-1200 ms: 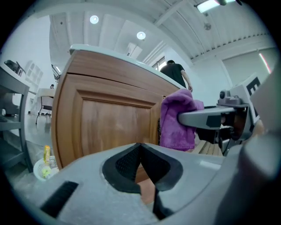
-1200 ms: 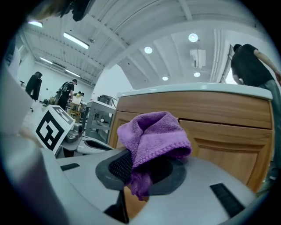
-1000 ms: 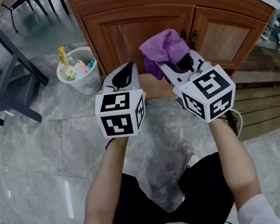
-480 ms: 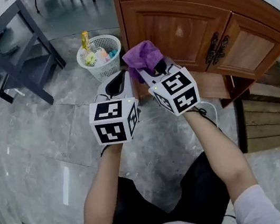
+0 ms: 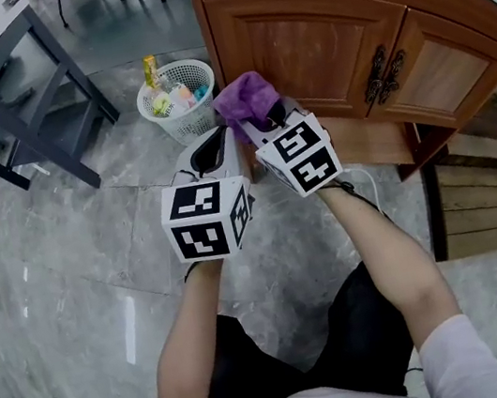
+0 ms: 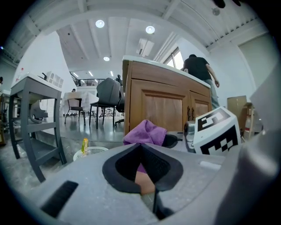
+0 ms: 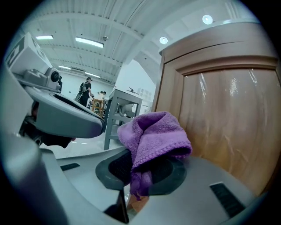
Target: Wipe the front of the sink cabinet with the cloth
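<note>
A white mesh wastebasket (image 5: 176, 101) on the floor off the cabinet's left corner holds a yellow bottle and other colourful rubbish. Beside it the left hand-held gripper (image 5: 212, 148) has its jaws together on nothing. The right hand-held gripper (image 5: 263, 116), clamped on the bunched purple cloth (image 5: 244, 99), has moved in the last second from the door handles to the lower left corner of the sink cabinet (image 5: 316, 43). This looks like a wiping pass reaching the front's left edge, though I cannot tell whether cloth touches wood.
</note>
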{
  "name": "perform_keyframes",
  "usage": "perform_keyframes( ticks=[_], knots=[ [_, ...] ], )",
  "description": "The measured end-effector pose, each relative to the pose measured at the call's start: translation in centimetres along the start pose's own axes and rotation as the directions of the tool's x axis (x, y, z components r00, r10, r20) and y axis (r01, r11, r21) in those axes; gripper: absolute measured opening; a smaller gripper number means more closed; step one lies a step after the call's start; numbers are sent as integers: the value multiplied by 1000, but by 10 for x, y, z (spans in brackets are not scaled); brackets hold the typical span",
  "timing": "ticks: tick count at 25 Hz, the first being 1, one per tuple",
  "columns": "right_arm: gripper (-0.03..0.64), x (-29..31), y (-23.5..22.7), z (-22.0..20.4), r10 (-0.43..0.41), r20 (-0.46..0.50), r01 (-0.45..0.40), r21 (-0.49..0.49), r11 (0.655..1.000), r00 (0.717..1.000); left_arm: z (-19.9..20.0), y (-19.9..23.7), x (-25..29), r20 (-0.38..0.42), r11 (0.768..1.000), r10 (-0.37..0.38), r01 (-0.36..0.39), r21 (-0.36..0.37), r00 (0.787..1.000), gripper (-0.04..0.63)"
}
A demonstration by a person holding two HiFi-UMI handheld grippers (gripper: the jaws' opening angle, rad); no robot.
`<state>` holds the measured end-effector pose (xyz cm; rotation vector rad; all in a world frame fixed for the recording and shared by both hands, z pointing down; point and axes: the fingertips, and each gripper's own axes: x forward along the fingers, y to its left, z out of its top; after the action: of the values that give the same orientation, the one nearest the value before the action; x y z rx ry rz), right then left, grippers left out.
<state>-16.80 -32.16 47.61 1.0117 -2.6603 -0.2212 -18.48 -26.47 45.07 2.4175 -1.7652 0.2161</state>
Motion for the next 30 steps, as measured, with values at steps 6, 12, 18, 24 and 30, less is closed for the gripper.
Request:
perform_keyframes(
  ticks=[6,12,18,24,30],
  knots=[
    [67,-21,-19,-7,-42,-8,42,-19,999,999,5,-20,11,10,999,-44,44,1,999,5],
    [67,-41,-33,-16,-63,-22,62,-38,997,998,6,-40,21,11,996,-84,84,4,996,5],
    [67,-65,-55,-21,-99,-35,98,-26,995,994,6,-61,33,7,992,-129,129,-3,992,5],
    [67,-90,-75,-31,-144,-57,144,-13,990,988,9,-85,44,8,984,-179,179,3,984,5],
    [67,-119,-92,-32,-198,-58,198,-7,980,979,14,-112,54,10,971,-238,238,9,971,5]
  ],
)
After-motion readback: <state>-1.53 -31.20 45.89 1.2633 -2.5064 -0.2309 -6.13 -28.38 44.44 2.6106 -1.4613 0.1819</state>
